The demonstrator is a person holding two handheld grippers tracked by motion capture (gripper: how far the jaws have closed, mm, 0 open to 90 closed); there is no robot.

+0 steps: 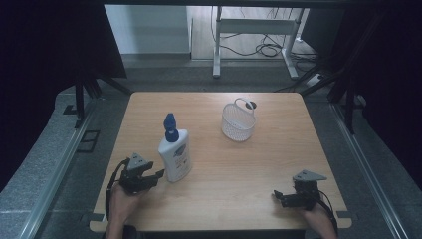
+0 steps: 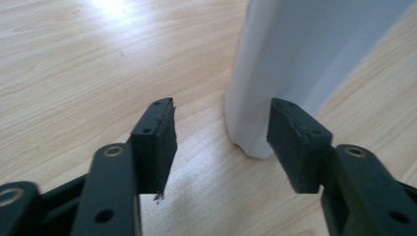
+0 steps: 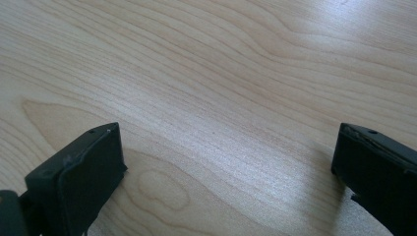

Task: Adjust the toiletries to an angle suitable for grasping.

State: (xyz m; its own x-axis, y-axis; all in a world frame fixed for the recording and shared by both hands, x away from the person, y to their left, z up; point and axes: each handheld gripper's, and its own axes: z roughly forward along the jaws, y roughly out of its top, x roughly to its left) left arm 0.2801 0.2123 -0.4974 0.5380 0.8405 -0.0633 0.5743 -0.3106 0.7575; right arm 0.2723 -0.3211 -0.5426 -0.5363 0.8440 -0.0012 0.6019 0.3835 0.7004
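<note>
We see the upright white pump bottle (image 1: 175, 154) near the table's left front, just ahead-right of our half-open, empty left gripper (image 1: 158, 175), far from the wide-open right gripper (image 1: 276, 197)

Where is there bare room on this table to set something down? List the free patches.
Free: the middle of the table, between the bottle and the right gripper; the far left corner, behind the bottle; the right edge beside the basket. Crowded: the near left, where the left gripper sits at the bottle's base.
</note>
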